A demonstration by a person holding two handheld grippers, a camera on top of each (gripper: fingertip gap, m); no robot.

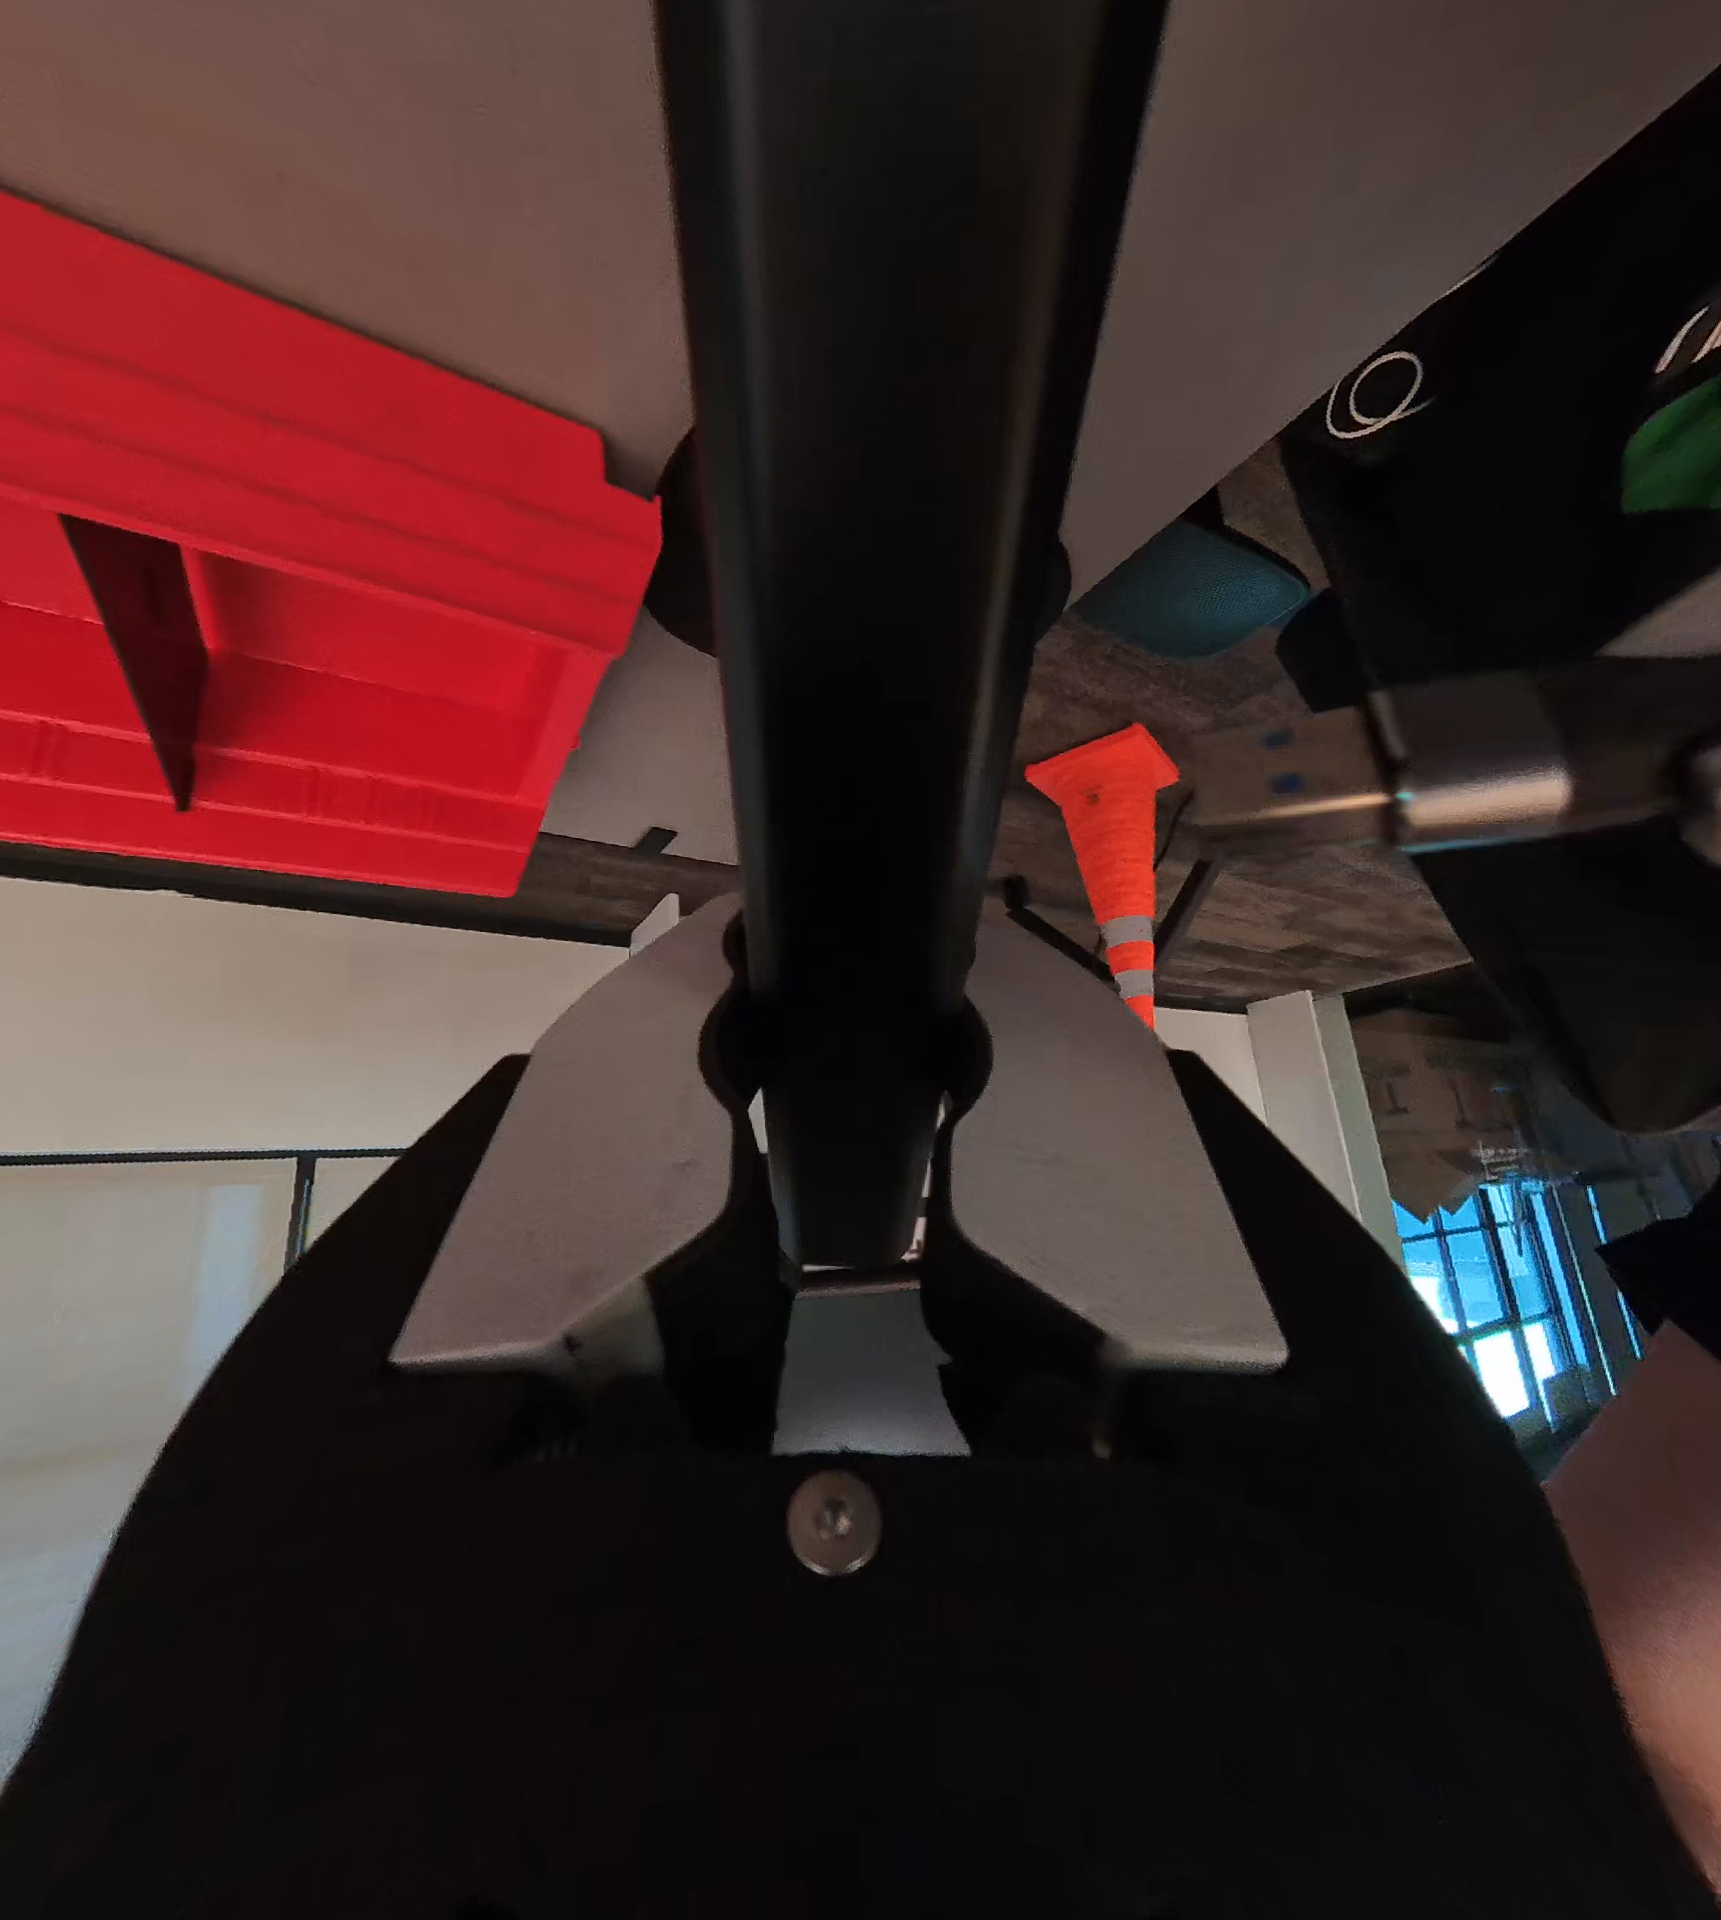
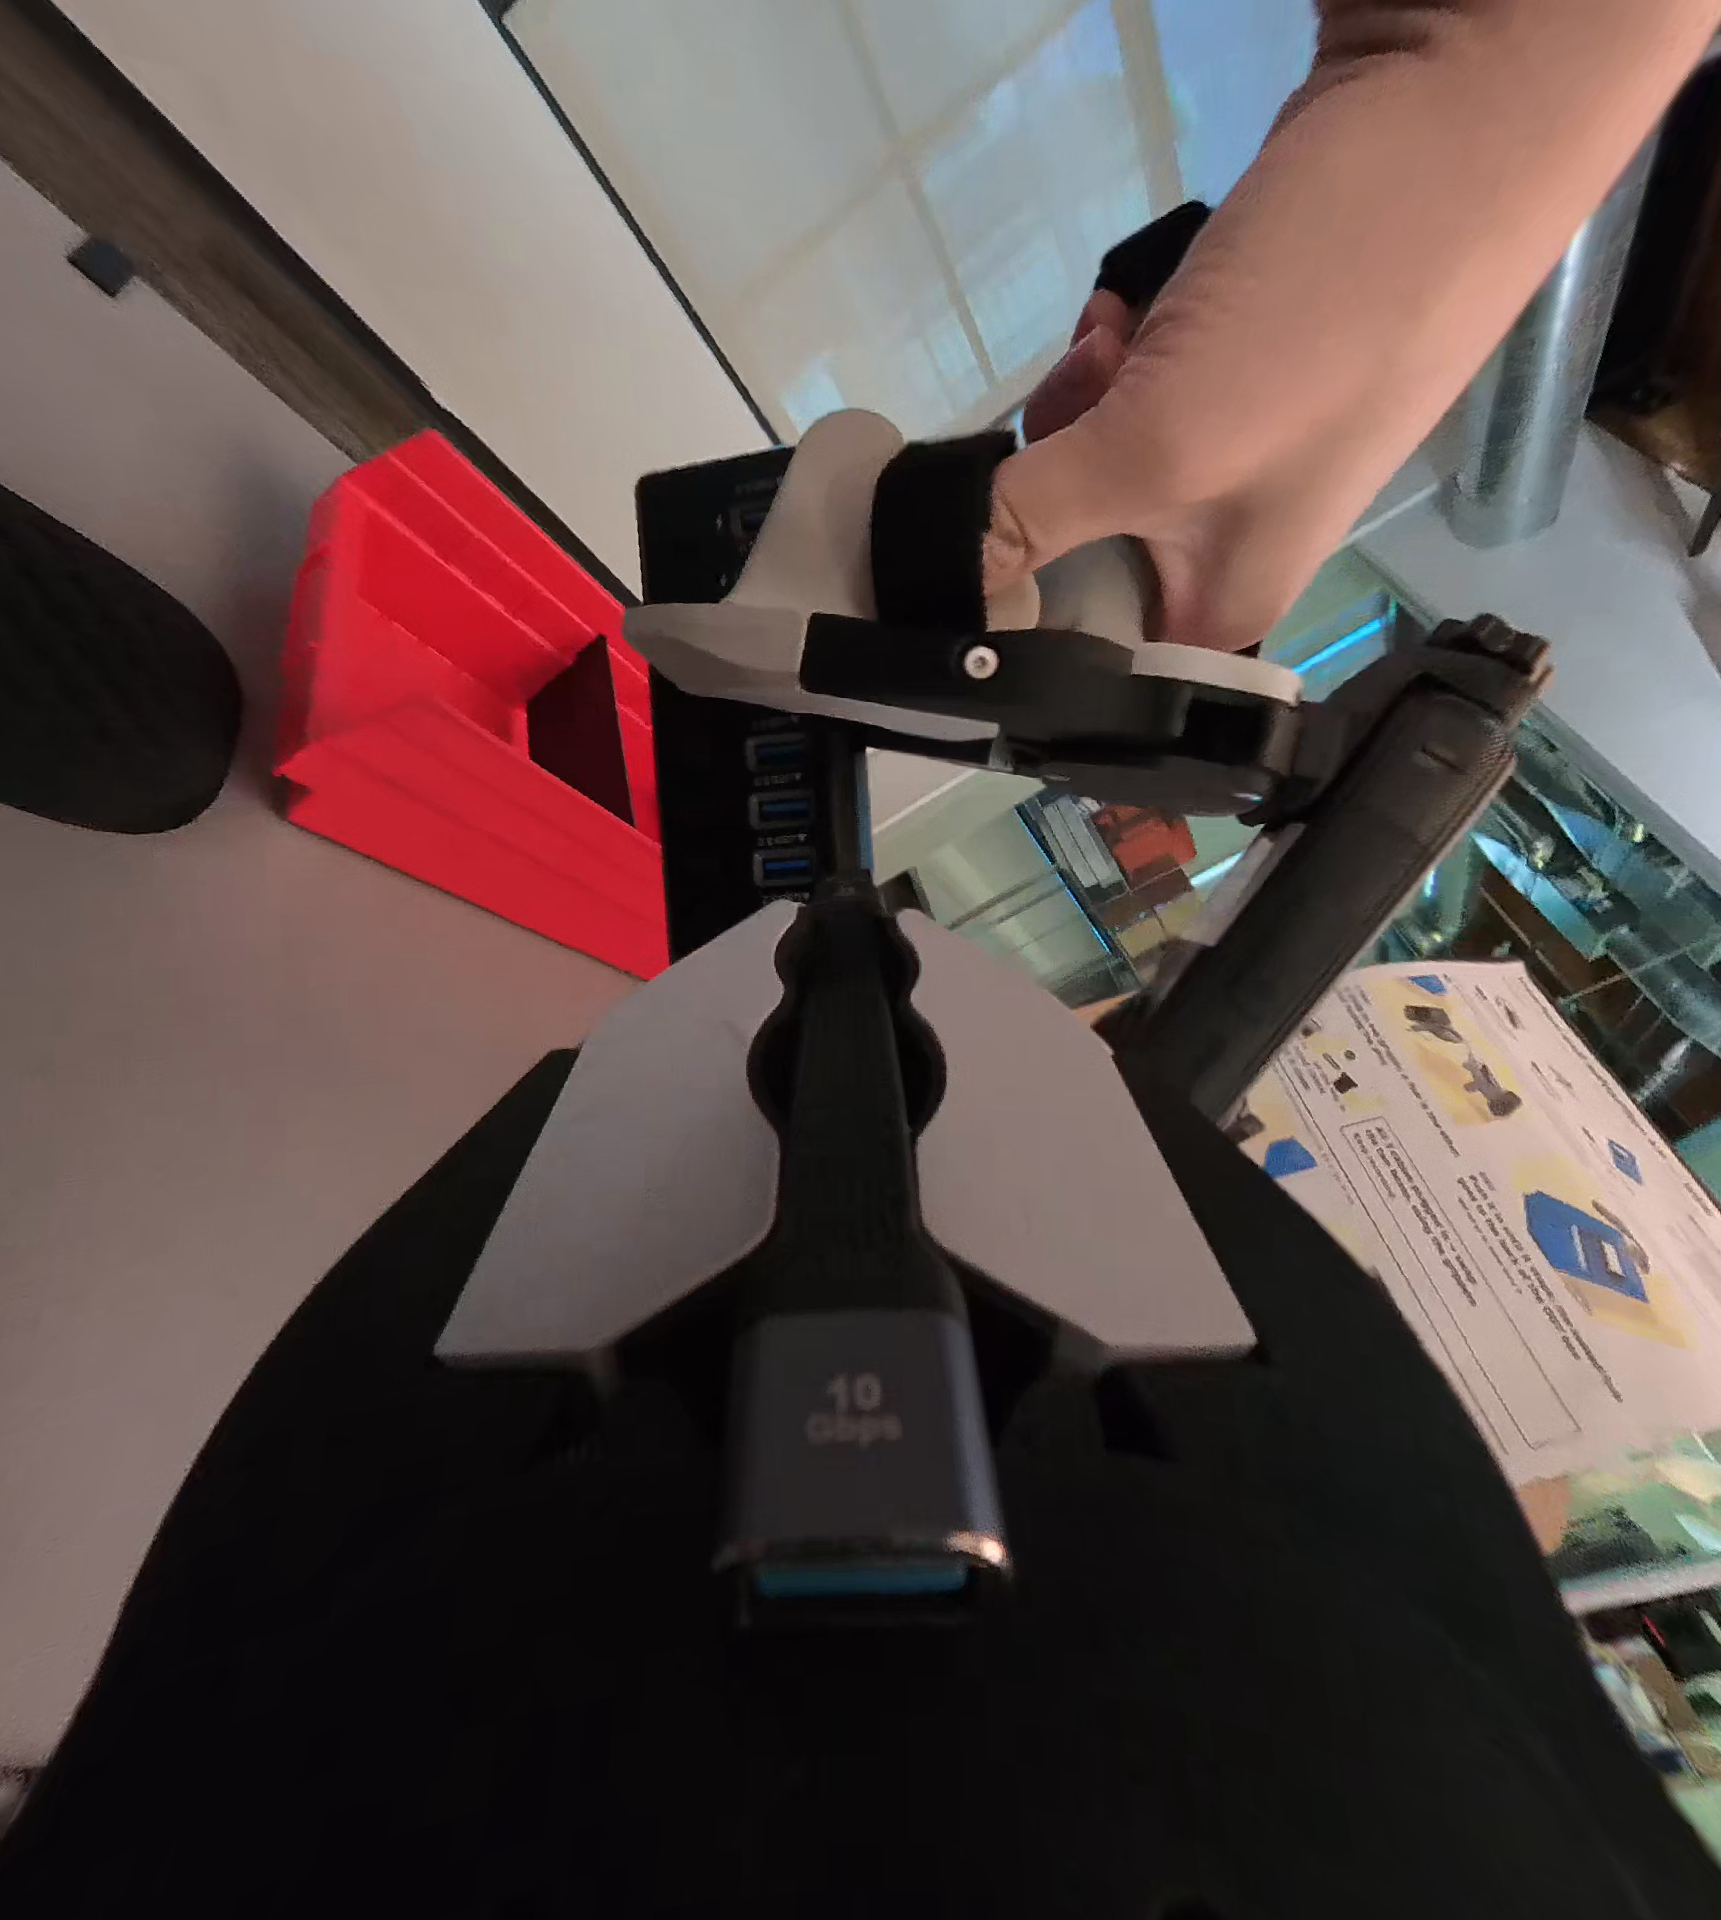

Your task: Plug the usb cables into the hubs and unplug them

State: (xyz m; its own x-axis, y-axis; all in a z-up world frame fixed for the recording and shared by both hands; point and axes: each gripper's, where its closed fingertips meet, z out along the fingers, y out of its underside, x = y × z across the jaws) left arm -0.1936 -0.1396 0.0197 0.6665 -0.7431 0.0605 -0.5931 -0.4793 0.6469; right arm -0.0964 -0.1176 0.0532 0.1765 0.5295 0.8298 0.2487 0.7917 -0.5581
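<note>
Both claws are closed on something. Seen from the left wrist view, the left claw [image 1: 851, 1049] has its two pale fingers [image 1: 627, 1122] pressed against the sides of a long black hub [image 1: 887, 520], which runs straight out between them toward the counter [image 1: 399, 156] and fills the middle of the view. Beside the hub, to its left, a red block [image 1: 243, 644] with a dark slot sits on the counter, close to the hub or touching it. At the right edge of that view a metal plug [image 1: 1479, 779] points in toward the hub, still apart from it. An orange cone [image 1: 1110, 862] stands far behind. Seen from the right wrist view, the right claw [image 2: 845, 1023] pinches a black cable [image 2: 851, 1122] just ahead of its grey socket end [image 2: 861, 1455], which lies back between the fingers toward the camera; the cable's far end reaches out past the fingertips to the hub [image 2: 721, 810], near its row of blue ports [image 2: 781, 805], though I cannot tell whether it is seated. Above, a hand [image 2: 1251, 416] holds the left claw [image 2: 690, 634] across the hub's top. The block [image 2: 440, 727] sits against the hub's left side, and a printed sheet [image 2: 1479, 1195] lies at the right.
</note>
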